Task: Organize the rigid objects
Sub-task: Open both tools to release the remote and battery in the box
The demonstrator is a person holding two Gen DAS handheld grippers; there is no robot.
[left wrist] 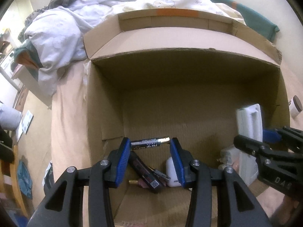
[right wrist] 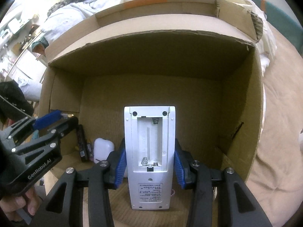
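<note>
An open cardboard box (left wrist: 189,62) lies on a bed. My left gripper (left wrist: 151,141) is low inside it, shut on a black-and-gold pair of batteries (left wrist: 151,143) that spans its blue fingertips. Beneath it on the box floor lie a black stick-shaped pack (left wrist: 145,174), a white earbud case (left wrist: 171,172) and a white charger (left wrist: 229,157). My right gripper (right wrist: 149,143) is shut on a white remote (right wrist: 149,151), back side up with its battery bay uncovered and empty. The remote (left wrist: 250,121) also sticks up at the right of the left wrist view.
The box (right wrist: 151,36) has tall walls and a raised far flap. A white duvet (left wrist: 56,37) is heaped at its far left, on a beige sheet (right wrist: 280,132). A small white and brown cup (left wrist: 295,106) stands outside the right wall. A hand (right wrist: 24,204) holds the left gripper (right wrist: 62,116).
</note>
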